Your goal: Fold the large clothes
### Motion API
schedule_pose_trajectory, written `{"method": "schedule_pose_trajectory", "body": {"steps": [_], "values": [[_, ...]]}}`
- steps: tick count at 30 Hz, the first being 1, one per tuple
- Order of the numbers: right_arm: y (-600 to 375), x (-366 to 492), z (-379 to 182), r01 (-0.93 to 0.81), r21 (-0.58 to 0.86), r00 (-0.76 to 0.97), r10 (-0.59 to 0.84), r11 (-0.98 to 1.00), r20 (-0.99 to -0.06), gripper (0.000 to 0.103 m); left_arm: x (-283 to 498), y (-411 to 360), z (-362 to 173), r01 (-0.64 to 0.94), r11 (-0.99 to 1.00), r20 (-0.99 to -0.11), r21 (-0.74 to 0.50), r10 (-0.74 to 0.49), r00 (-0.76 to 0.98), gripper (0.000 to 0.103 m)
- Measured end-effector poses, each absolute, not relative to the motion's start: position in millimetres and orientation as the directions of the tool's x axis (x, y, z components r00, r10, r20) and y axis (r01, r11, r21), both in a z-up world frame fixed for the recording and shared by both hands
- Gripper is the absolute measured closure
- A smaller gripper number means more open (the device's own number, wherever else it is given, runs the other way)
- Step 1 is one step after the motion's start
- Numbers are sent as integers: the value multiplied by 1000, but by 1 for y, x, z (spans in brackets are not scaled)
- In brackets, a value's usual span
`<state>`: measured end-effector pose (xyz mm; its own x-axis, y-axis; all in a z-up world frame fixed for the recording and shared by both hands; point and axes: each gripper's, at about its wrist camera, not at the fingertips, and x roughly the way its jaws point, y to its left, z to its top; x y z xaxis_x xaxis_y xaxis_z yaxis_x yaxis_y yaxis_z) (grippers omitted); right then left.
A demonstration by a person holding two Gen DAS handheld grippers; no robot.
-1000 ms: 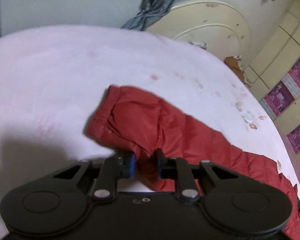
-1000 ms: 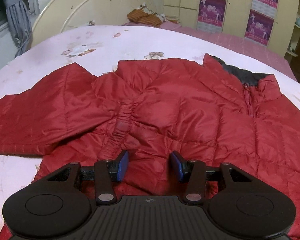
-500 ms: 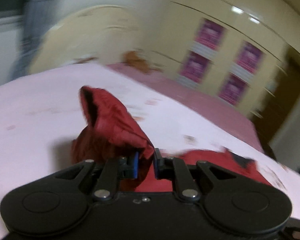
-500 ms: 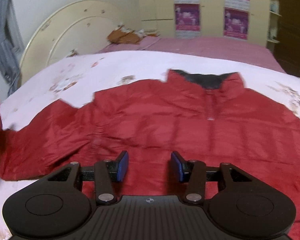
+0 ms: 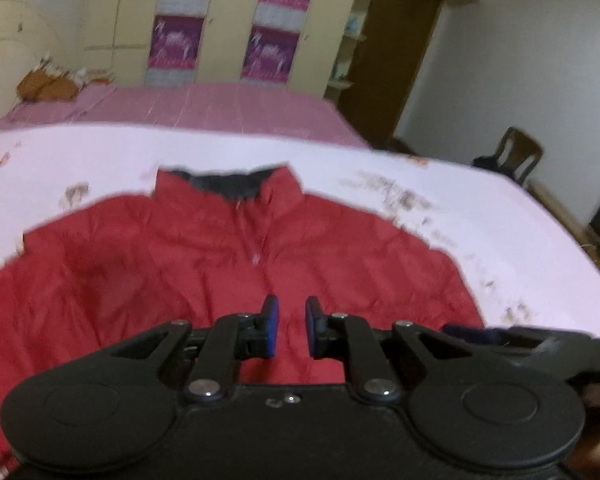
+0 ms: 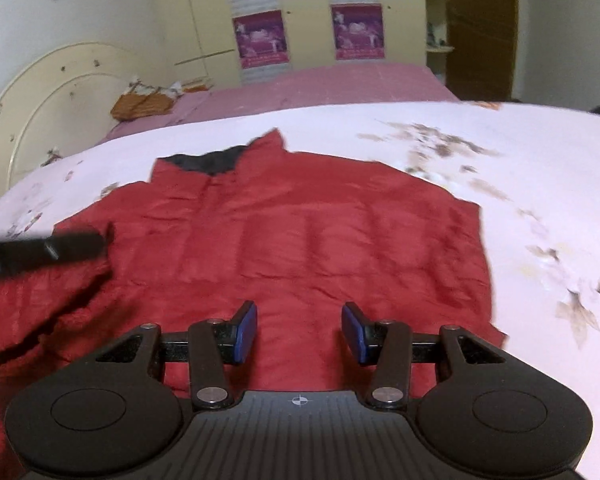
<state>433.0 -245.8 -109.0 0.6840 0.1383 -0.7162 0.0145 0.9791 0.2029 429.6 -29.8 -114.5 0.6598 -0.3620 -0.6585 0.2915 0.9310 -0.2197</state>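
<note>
Jacket (image 6: pixel 300 240) lies flat mid-frame on the bed (image 6: pixel 520 152), collar toward the top, bare sheet right; left gripper (image 5: pixel 288 328) narrowly parted and empty, right gripper (image 6: pixel 299 332) wide apart.

My jacket (image 6: pixel 300 240) is crinkled, quilted red cloth with a faint sheen; the sheet (image 6: pixel 540 168) is soft matt cloth; my right tongs (image 6: pixel 299 330) are matt black plastic.
</note>
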Motion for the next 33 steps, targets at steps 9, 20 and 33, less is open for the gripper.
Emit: {"method": "schedule_pose_trajectory", "body": {"steps": [9, 20, 33], "values": [[-211, 458, -111, -110, 281, 669, 280, 953, -688, 55, 437, 51, -109, -4, 985, -708, -172, -121, 696, 64], [-116, 520, -117, -276, 349, 610, 444, 895, -656, 28, 405, 163, -103, -252, 960, -708, -121, 94, 700, 47], [-108, 518, -106, -313, 314, 616, 443, 897, -652, 86, 389, 186, -108, -266, 957, -711, -113, 108, 694, 41]]}}
